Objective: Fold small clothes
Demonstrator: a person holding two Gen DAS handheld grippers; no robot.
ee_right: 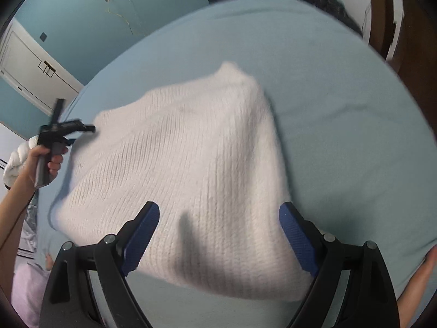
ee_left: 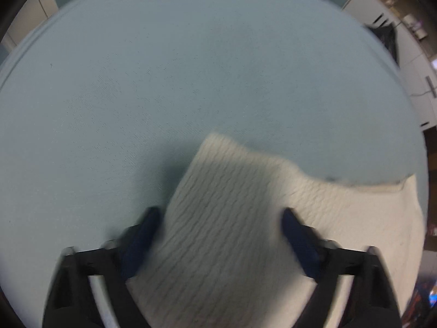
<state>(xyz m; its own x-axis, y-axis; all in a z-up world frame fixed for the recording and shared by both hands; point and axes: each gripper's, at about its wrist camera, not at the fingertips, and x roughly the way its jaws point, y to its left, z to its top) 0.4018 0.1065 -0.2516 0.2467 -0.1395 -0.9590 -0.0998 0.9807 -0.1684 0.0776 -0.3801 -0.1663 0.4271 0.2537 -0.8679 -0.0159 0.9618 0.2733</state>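
Between the blue pads of my right gripper (ee_right: 219, 235), which stands wide open with nothing in it, lies the near edge of the white knitted garment (ee_right: 191, 169); the cloth reaches under and just past both fingertips (ee_right: 293, 231) but neither pad closes on it; it lies on the pale blue bed sheet (ee_right: 341, 114), and a strip of bare sheet shows below its near hem; to the right of it the sheet runs open out to the bed's curved edge, and beyond its far tip there is more bare sheet up to the teal wall (ee_right: 82, 13); the garment is ribbed, cream-white, somewhat blurred, broad near me and narrowing to a blunt tip farther off, so its long axis runs away from me and a little rightward; at its left side my left hand (ee_right: 46, 161) grips the handle of the left gripper (ee_left: 221, 214), whose nose sits at the cloth's left corner; from that gripper's own camera its jaws stand wide apart too, holding nothing, with a corner of the knit between them and open sheet spreading ahead and to the left.
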